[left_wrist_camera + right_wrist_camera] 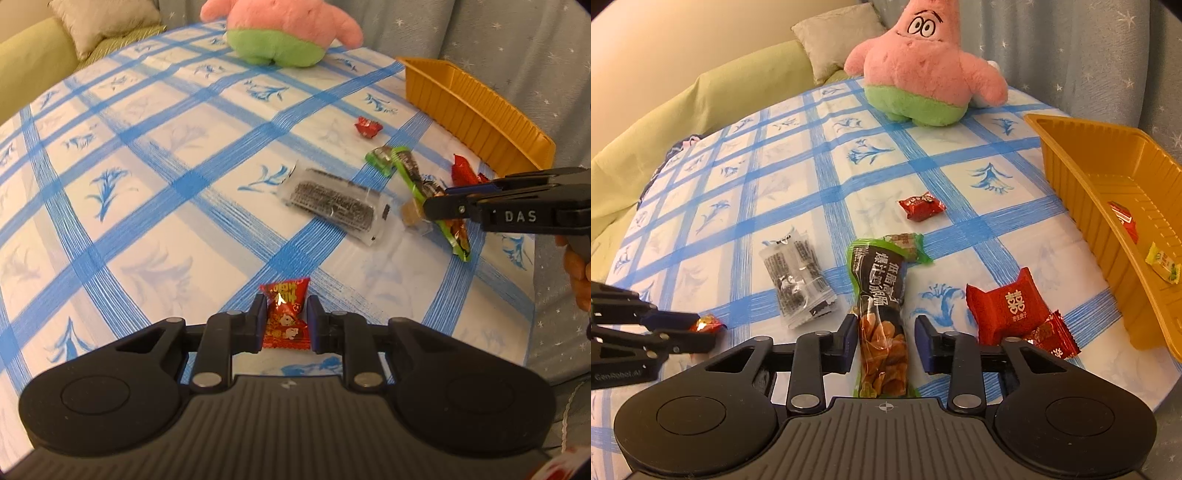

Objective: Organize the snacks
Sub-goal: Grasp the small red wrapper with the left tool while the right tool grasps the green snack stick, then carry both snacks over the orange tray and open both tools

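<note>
Gathering scattered snacks toward the yellow tray (476,114), the left wrist view shows the left gripper (286,323) with its jaws set on either side of a small red candy (284,317) on the blue-checked tablecloth (147,184), far from the tray. The pads sit at the wrapper's edges; whether they press it yet is hard to tell. Between candy and tray lie a clear packet of dark snack (332,201), a long green-edged packet (417,177) and another red sweet (367,127), with the right gripper (436,205) reaching in from the tray side.

The right wrist view has the right gripper (886,336) spread wide astride the lower end of the green-edged packet (882,314), neither pad clearly touching it. A big red packet (1004,306) and a smaller red one (1052,336) lie between it and the tray (1071,177), which already holds two sweets. A pink plush toy (923,62) sits beyond the tray's far end.

The step in hand appears to be twin pick-ups. Next, each gripper likely needs to squeeze, lift clear, then carry over the tray's near wall and let go; the floppy long packet may sag or slip.
</note>
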{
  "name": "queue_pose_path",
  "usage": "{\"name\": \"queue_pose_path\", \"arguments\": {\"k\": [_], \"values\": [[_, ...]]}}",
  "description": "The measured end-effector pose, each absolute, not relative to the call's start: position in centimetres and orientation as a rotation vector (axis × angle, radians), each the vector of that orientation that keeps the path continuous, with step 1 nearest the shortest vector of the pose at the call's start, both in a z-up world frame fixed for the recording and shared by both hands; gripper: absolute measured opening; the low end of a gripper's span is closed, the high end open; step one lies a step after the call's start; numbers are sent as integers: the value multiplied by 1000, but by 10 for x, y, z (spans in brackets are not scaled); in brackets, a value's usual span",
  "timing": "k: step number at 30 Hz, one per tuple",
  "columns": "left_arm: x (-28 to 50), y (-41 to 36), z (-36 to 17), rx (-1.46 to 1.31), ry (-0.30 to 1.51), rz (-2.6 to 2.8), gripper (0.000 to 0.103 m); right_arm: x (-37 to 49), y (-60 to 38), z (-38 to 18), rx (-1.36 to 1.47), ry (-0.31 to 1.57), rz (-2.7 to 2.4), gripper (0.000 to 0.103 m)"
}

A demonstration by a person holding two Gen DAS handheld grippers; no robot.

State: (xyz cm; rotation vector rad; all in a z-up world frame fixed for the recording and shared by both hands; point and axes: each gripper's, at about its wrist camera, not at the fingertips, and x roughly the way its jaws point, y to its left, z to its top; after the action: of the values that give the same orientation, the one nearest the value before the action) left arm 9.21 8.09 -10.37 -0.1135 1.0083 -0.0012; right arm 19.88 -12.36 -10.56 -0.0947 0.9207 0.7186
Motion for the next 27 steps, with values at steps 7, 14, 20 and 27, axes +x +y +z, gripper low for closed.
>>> {"name": "queue_pose_path", "arguments": {"k": [7, 14, 20, 27], "values": [[94, 77, -106, -91, 1013, -5, 19, 194, -120, -103, -138, 913, 709, 27], [89, 78, -93, -122, 967, -12, 18, 181, -125, -87, -119, 884, 689, 27], [84, 76, -69, -138, 908, -39, 18, 169, -130, -71, -101, 870, 673, 27], [85, 58, -45, -143, 871, -53, 18, 161, -141, -59, -69, 869, 675, 27]]}}
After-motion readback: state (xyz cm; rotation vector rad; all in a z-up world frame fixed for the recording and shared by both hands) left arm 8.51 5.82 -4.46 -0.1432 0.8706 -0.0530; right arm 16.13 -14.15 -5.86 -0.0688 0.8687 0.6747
